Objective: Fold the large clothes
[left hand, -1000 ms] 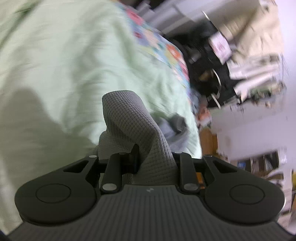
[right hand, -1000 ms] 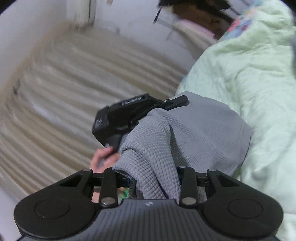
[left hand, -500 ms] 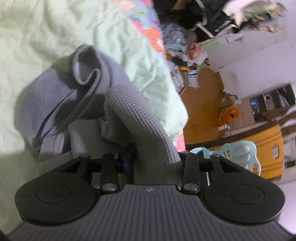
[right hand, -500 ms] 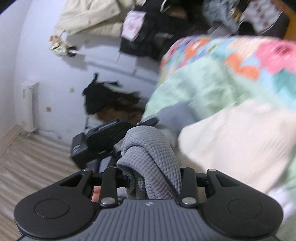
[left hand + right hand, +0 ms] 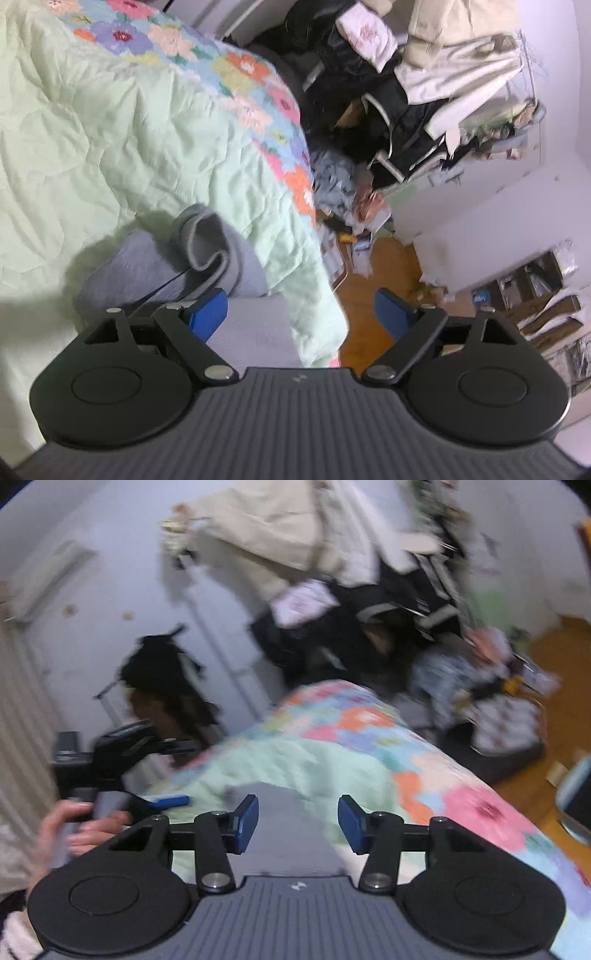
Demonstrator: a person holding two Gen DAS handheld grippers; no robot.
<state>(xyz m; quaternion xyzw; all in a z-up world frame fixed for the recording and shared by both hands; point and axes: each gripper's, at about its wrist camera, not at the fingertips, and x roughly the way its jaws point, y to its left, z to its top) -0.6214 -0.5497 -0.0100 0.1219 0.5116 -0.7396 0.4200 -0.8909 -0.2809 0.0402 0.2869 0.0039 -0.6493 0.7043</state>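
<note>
Left claw point(image 5: 300, 314): released, blue pads spread wide, nothing between them. Right claw point(image 5: 298, 823): likewise released, jaws parted and empty. Grey garment point(image 5: 159, 266): down on the bed point(image 5: 110, 147), just ahead of the left claw and a little to its left, touching or nearly touching the left pad. Bunched, with a thick rolled edge curling up at the far side and a flatter panel running back under the claw toward its base. From the right claw, shows as a flat grey patch directly ahead, between and beyond the pads, on the bed; too blurred for any word on neatness. Looks like a pause between folds: cloth set down, neither end gripped, shape far from a tidy rectangle. Judging by the lump, calls next for a fresh grip: choosing an edge or corner ahead of each claw, closing on a single layer rather than the whole roll, then drawing the cloth flat before doubling it over. Worth minding the bed's edge to the right of the left claw, given the short gap to it and the risk of a slide toward the floor point(image 5: 369, 288).
</note>
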